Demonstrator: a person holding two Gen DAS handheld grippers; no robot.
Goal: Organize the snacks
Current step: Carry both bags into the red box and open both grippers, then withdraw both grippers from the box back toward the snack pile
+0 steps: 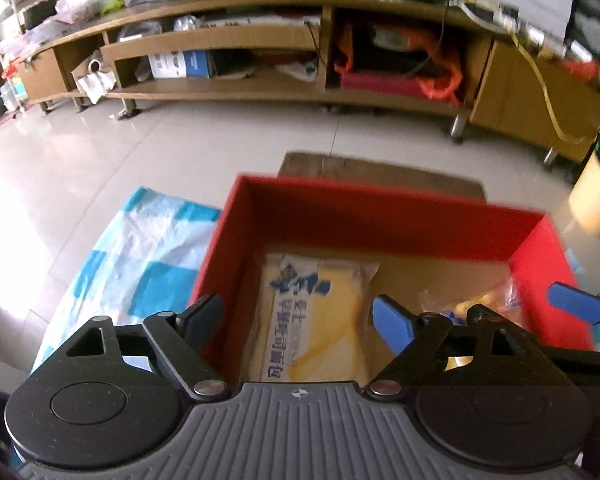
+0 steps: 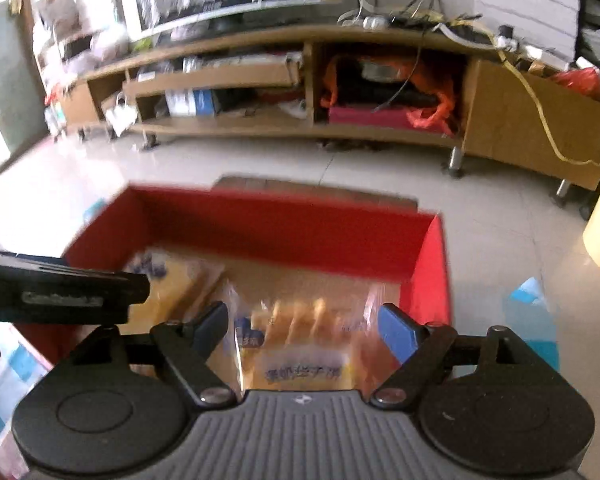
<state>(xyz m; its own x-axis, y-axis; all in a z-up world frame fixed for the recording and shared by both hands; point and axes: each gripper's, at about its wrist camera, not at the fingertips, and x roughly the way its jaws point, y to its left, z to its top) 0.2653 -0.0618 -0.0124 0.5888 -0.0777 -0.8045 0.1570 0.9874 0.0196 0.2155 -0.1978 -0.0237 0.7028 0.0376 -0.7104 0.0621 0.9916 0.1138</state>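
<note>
Left wrist view: a yellow bread pack (image 1: 312, 320) lies flat in the red box (image 1: 380, 216), left of a clear bun bag (image 1: 480, 304). Both look light, soft and slippery; pinch a sealed edge. Left hand-held gripper (image 1: 300, 320) and right hand-held gripper (image 2: 304, 332) are both spread, holding nothing.

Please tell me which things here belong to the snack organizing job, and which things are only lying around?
For the job:
- red box
- yellow snack packet lying in it
- clear bread packet lying in it
- left gripper, jaws apart
- right gripper, jaws apart

Just lying about:
- blue checked cloth
- wooden TV stand
- yellow bin
- flat cardboard
</note>
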